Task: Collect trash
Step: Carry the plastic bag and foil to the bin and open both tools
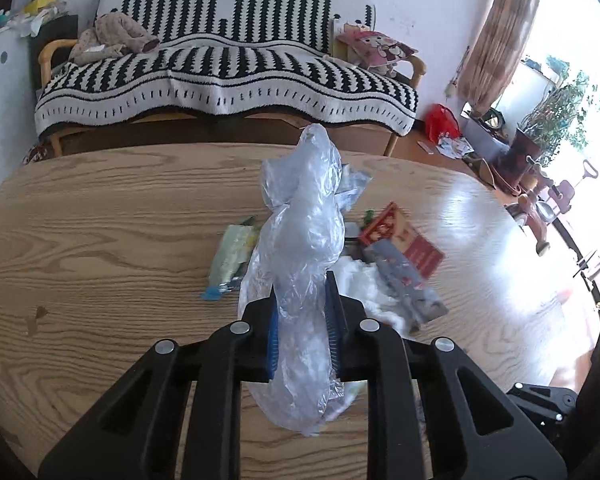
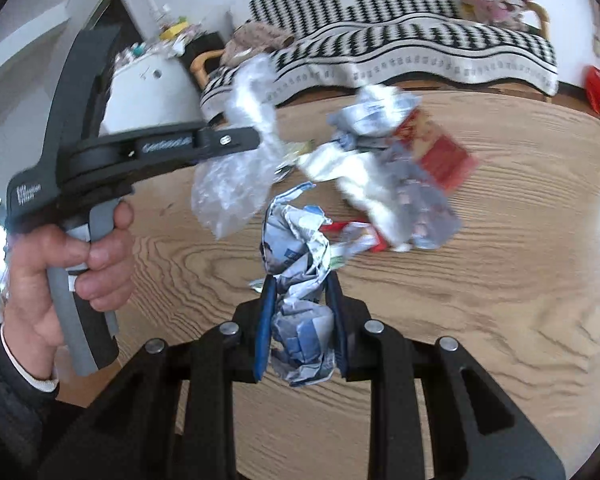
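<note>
We held the left gripper (image 1: 302, 320) clamped on a clear plastic bag (image 1: 304, 216) above the wooden table (image 1: 100, 220), and the right gripper (image 2: 302, 304) pinched a crumpled paper wad (image 2: 300, 256) (printed blue and white). More wrappers (image 2: 412, 168) lay on the table, beyond both, toward the striped sofa (image 1: 228, 68).

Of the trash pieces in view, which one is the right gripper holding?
The crumpled blue-and-white printed paper wad, pinched between the right gripper fingers. The clear crinkled plastic bag is in the left gripper; the red wrapper lies on the table.
</note>
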{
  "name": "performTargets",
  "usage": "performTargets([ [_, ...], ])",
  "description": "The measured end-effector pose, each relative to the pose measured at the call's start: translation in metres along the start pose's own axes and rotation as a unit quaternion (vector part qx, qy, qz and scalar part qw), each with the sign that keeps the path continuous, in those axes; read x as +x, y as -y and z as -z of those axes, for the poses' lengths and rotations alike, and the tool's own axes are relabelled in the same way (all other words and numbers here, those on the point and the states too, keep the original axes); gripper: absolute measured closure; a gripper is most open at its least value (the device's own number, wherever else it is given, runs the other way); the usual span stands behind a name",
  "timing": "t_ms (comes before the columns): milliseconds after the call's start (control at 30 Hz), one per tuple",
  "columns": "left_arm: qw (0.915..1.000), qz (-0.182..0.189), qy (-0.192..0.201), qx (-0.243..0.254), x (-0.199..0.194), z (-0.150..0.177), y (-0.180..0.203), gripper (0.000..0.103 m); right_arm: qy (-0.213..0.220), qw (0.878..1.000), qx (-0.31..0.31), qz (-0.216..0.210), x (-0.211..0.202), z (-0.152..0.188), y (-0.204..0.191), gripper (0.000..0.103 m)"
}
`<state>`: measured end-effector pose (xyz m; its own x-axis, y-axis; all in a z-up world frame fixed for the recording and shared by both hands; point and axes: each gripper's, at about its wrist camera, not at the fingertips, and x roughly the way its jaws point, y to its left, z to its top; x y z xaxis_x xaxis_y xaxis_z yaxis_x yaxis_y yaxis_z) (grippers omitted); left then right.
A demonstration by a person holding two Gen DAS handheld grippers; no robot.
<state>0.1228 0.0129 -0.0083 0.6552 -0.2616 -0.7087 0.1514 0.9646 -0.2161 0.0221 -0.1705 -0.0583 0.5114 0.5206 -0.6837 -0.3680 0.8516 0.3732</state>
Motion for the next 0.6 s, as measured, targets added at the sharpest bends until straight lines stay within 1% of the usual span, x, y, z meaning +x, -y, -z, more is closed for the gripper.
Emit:
performTargets([
  [133,0.9997,0.016,0.008,0.016,-0.009,0.000,0.038,0.084,0.022,0.999,0.030,0.034,-0.042,0.009,0.028,0.078],
  [200,0.9990,0.029,0.014,0.030,-0.014,0.001,0.061,0.084,0.036,0.996,0.055,0.052,-0.071,0.015,0.050,0.078],
  [300,0.9968,0.062,0.017,0.047,-0.019,0.007,0.104,0.084,0.052,0.990,0.090,0.092,-0.116,0.034,0.088,0.078],
  [333,0.9951,0.079,0.016,0.058,-0.020,0.010,0.125,0.084,0.054,0.987,0.101,0.109,-0.130,0.042,0.102,0.078],
  [367,0.9934,0.092,0.015,0.067,-0.020,0.015,0.143,0.084,0.057,0.983,0.116,0.132,-0.149,0.053,0.119,0.078],
  [400,0.9917,0.102,0.013,0.076,-0.020,0.019,0.157,0.084,0.059,0.979,0.128,0.147,-0.164,0.064,0.131,0.078],
  [467,0.9857,0.132,0.003,0.104,-0.019,0.032,0.199,0.084,0.061,0.970,0.155,0.178,-0.192,0.084,0.157,0.078],
  [500,0.9821,0.147,-0.003,0.117,-0.017,0.040,0.219,0.084,0.062,0.963,0.173,0.196,-0.209,0.098,0.171,0.078],
  [567,0.9721,0.179,-0.017,0.151,-0.014,0.059,0.265,0.084,0.060,0.950,0.207,0.224,-0.239,0.124,0.198,0.078],
  [600,0.9678,0.189,-0.024,0.164,-0.013,0.068,0.282,0.084,0.059,0.946,0.219,0.234,-0.249,0.134,0.205,0.078],
])
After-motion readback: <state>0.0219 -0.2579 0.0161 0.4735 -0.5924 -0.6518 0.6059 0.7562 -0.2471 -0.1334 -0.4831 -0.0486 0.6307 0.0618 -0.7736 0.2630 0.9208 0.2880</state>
